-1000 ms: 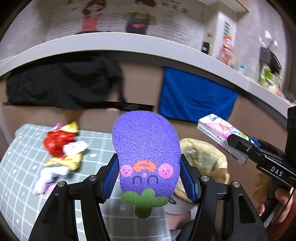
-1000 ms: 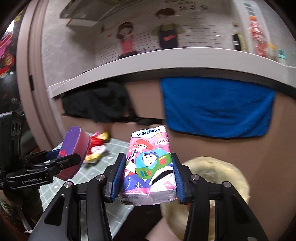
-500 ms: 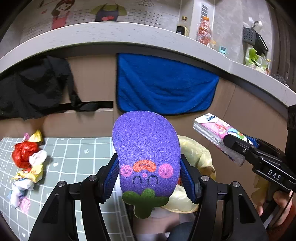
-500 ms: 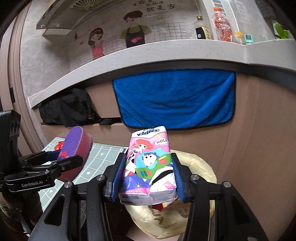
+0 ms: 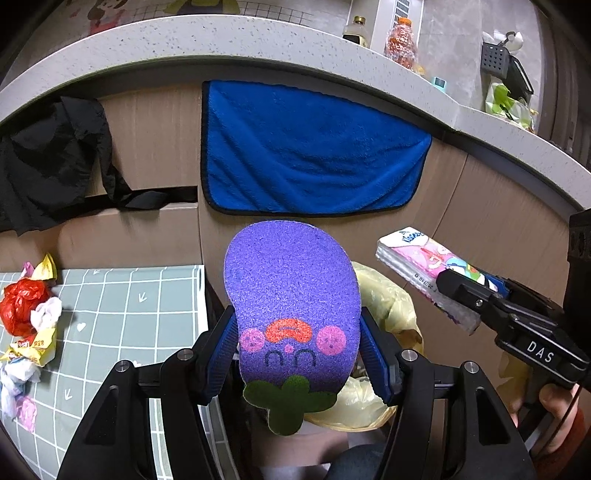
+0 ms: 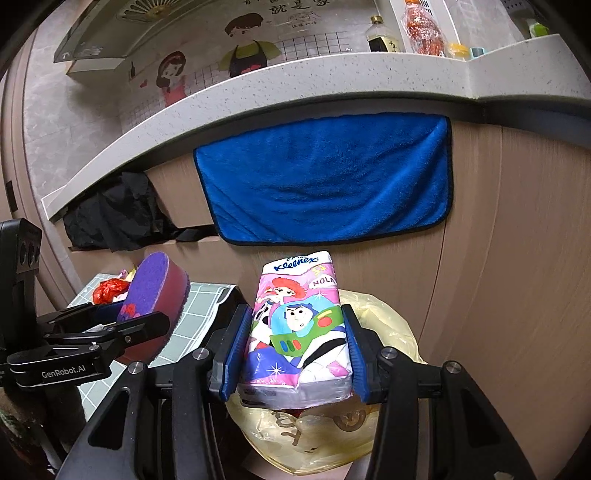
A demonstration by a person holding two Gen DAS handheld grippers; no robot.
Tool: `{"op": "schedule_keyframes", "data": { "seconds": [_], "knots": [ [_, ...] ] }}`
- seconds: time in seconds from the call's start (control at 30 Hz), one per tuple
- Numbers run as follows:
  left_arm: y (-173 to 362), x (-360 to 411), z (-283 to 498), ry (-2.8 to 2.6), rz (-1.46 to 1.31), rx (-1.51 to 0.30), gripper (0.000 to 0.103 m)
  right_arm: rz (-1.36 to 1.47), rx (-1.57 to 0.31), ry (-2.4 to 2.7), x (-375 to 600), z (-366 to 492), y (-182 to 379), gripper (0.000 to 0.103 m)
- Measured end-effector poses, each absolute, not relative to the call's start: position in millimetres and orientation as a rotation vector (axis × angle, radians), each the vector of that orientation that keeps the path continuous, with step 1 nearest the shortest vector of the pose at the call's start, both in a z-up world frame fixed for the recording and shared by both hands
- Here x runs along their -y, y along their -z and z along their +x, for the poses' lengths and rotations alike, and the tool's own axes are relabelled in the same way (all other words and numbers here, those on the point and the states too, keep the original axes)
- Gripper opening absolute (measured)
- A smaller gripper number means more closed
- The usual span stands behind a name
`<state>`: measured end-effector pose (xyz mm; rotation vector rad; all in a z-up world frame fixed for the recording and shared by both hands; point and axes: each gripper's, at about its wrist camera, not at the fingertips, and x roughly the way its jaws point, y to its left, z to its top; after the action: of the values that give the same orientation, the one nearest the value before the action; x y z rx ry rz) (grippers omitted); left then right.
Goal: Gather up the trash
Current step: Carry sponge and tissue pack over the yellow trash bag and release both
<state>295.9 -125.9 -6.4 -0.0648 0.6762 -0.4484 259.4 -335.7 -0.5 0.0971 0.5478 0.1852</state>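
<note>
My left gripper (image 5: 295, 350) is shut on a purple eggplant-shaped sponge (image 5: 291, 295) and holds it over the yellow trash bag (image 5: 388, 299) beside the table. My right gripper (image 6: 293, 343) is shut on a Kleenex tissue pack (image 6: 299, 325) with cartoon print, held above the same yellow bag (image 6: 384, 332). The tissue pack also shows in the left wrist view (image 5: 421, 262), and the sponge shows in the right wrist view (image 6: 151, 291). A pile of crumpled wrappers (image 5: 26, 314), red, white and yellow, lies on the green grid mat (image 5: 129, 317).
A blue towel (image 5: 306, 147) hangs on the cabinet front under a speckled counter (image 5: 221, 40). Black cloth (image 5: 48, 162) hangs to the left. Bottles (image 6: 417, 22) stand on the counter. The table edge (image 6: 218, 299) lies just left of the bag.
Both grippers have swung right, away from the mat and over the yellow bag. The wrapper pile has slid to the left edge of the left wrist view. Both grips are unchanged.
</note>
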Motion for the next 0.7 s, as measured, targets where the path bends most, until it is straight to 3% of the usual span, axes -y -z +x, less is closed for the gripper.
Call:
{"op": "schedule_keyframes", "data": {
  "seconds": [0.7],
  "knots": [
    [31.9,148.7,325.7,0.484,-0.07,-0.739,0.063,0.125,-0.595,-0.161,347.0,278.7,20.9,0.045]
  ]
}}
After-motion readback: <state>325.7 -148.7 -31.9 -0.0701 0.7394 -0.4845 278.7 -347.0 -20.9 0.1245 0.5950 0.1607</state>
